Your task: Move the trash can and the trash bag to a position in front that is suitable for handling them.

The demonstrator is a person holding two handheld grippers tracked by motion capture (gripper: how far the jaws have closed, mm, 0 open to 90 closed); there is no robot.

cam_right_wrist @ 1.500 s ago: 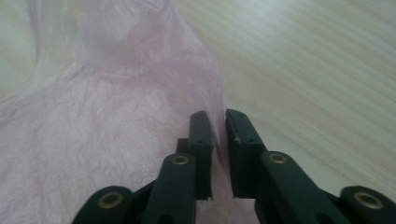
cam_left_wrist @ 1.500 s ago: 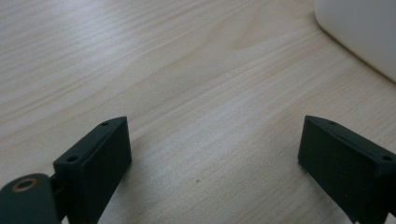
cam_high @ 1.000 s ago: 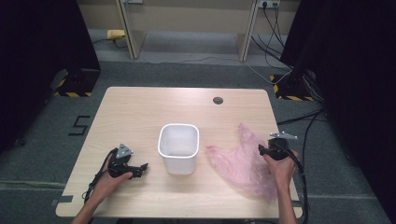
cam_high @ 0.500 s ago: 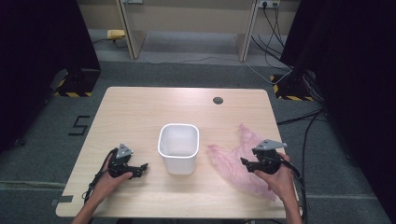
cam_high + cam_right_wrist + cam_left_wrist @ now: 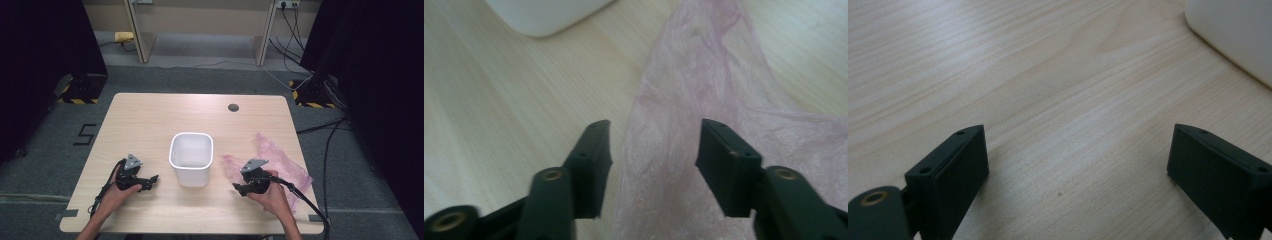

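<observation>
Bag (image 5: 280, 162), thin crinkled pink plastic, lies flat on the wood-grain table (image 5: 150, 120) right of the white rounded-square bin (image 5: 191, 157). Right gripper (image 5: 654, 145) jaws, just closing, straddle a bag fold, seemingly not pinching. Left gripper (image 5: 1075, 155) jaws gape wide, holding nothing.

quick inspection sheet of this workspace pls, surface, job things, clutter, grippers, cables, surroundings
surface: light wooden table, round cable hole near the far edge
job's things: white plastic bin upright at centre; pink plastic bag lying flat to its right
clutter: nothing seen
grippers: left gripper open over bare wood; right gripper open over the bag's edge, jaws have just been closing, not yet pinching it
cables: one trails from each gripper; more run across the floor behind
surroundings: grey carpet, black curtains, hazard-striped bases
</observation>
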